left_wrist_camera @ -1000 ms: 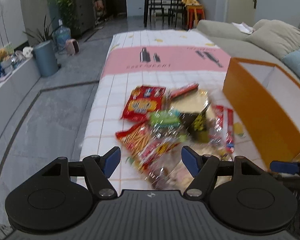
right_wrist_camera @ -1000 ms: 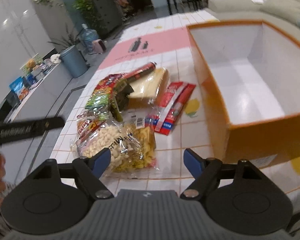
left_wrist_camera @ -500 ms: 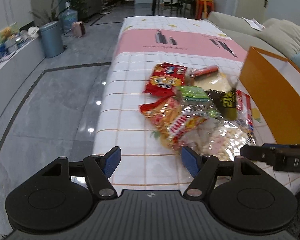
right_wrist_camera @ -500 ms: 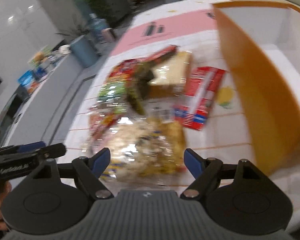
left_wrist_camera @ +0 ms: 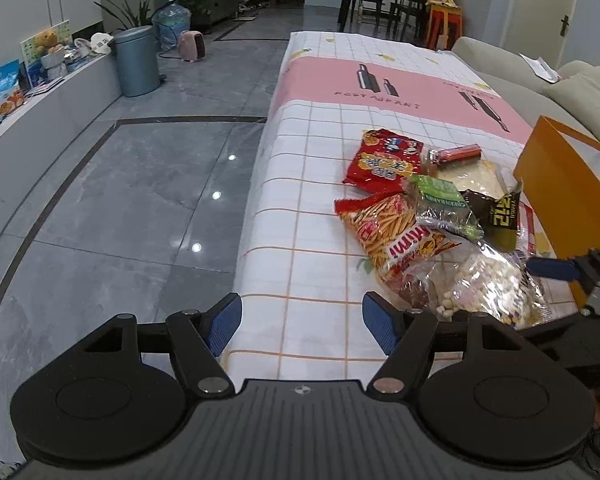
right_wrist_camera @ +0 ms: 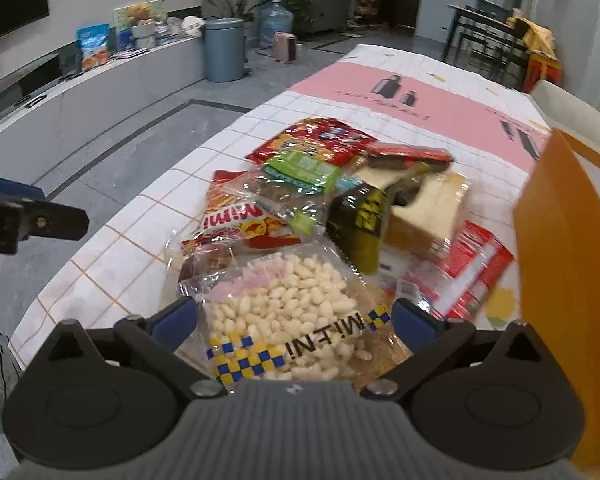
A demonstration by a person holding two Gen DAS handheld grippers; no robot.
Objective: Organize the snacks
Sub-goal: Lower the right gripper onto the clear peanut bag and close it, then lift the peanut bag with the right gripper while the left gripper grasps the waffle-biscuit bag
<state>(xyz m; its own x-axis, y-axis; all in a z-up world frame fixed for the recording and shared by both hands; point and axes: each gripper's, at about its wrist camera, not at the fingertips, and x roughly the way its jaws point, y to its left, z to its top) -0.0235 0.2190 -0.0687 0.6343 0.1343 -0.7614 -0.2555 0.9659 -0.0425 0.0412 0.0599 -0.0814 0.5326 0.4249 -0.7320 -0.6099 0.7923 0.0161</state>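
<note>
A pile of snack packets lies on the checked tablecloth. A clear bag of white puffed snacks lies nearest, also in the left wrist view. My right gripper is open, its blue fingers on either side of this bag's near end. My left gripper is open and empty, over the table's near left edge, left of the pile. Behind lie a red Mimi stick packet, a green packet, a black-yellow packet and a red packet. The orange box stands to the right.
A wrapped sandwich, a red tube and a red flat pack lie near the box. A sofa runs along the table's right side. Grey floor and a blue bin are to the left.
My right gripper has moved in low over the puffed snack bag, which now sits between its fingers. My left gripper has drawn back and to the left, away from the pile.
</note>
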